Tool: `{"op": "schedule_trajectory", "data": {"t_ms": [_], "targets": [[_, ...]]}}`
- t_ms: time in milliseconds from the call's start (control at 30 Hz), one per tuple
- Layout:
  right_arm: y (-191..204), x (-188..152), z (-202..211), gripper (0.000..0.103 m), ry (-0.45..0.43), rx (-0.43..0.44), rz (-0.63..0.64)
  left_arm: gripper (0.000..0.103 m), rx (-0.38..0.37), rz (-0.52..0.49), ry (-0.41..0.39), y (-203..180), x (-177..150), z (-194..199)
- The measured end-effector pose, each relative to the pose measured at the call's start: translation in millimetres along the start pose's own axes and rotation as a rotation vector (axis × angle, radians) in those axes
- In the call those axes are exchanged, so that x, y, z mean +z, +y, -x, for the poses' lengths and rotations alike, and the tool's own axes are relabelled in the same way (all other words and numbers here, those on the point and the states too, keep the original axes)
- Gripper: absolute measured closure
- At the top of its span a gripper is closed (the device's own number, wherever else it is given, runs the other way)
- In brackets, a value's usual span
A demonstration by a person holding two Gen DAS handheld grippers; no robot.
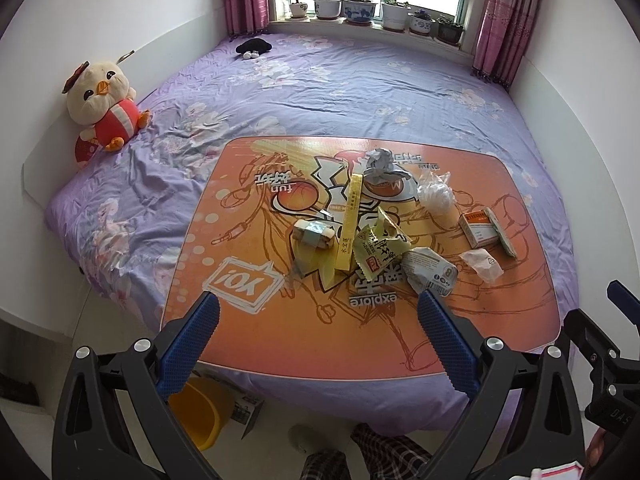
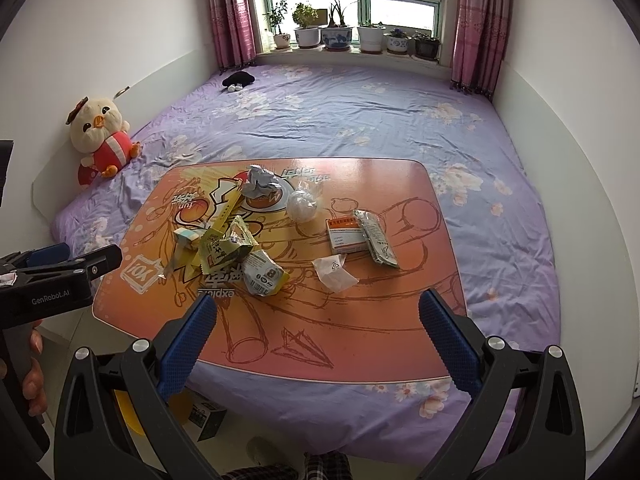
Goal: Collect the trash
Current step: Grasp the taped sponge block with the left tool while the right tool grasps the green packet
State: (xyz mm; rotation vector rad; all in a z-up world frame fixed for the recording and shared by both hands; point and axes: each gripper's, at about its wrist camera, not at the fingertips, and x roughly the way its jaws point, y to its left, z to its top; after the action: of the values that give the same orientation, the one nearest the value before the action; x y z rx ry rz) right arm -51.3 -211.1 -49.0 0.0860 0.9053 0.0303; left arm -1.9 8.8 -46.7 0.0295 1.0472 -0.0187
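In the left wrist view, the left hand-held gripper (image 1: 318,306) is wide open and holds nothing, above the near edge of the tabletop (image 1: 280,336), with the trash pile (image 1: 360,236) just ahead. In the right wrist view, the right hand-held gripper (image 2: 318,306) is open and empty too; the white wrapper (image 2: 334,272) lies closest, so go down slowly and pinch one piece at a time

White-walled bedrm: purple floral bed (image 2: 360,120), pink curtains (image 2: 232,12), bright window w/ potted plants (image 2: 340,34).
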Motion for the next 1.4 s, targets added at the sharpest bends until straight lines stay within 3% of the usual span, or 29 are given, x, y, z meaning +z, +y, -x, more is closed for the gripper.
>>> {"op": "schedule_trajectory", "data": {"t_ms": [167, 467, 667, 1033, 1133, 1400], "targets": [[-12, -13, -11, 0.003, -0.043, 0.006, 0.001, 0.005, -0.021, -0.014, -0.015, 0, -17, -13], [-37, -20, -61, 0.003, 0.023, 0.003, 0.000, 0.005, -0.038, -0.006, 0.042, 2, -35, -64], [-54, -1, -93, 0.007, 0.025, 0.006, -0.003, 0.005, -0.031, 0.028, 0.046, 15, -16, -100], [-75, 27, -157, 0.025, 0.091, -0.005, 0.028, 0.005, 0.004, 0.018, 0.060, 24, 21, -154], [-77, 26, -173, 0.033, 0.138, -0.006, 0.064, 0.004, -0.020, 0.020, 0.051, 23, 25, -158], [-88, 25, -192, 0.040, 0.178, -0.020, 0.071, 0.004, -0.062, 0.022, 0.041, 23, 35, -167]]}}
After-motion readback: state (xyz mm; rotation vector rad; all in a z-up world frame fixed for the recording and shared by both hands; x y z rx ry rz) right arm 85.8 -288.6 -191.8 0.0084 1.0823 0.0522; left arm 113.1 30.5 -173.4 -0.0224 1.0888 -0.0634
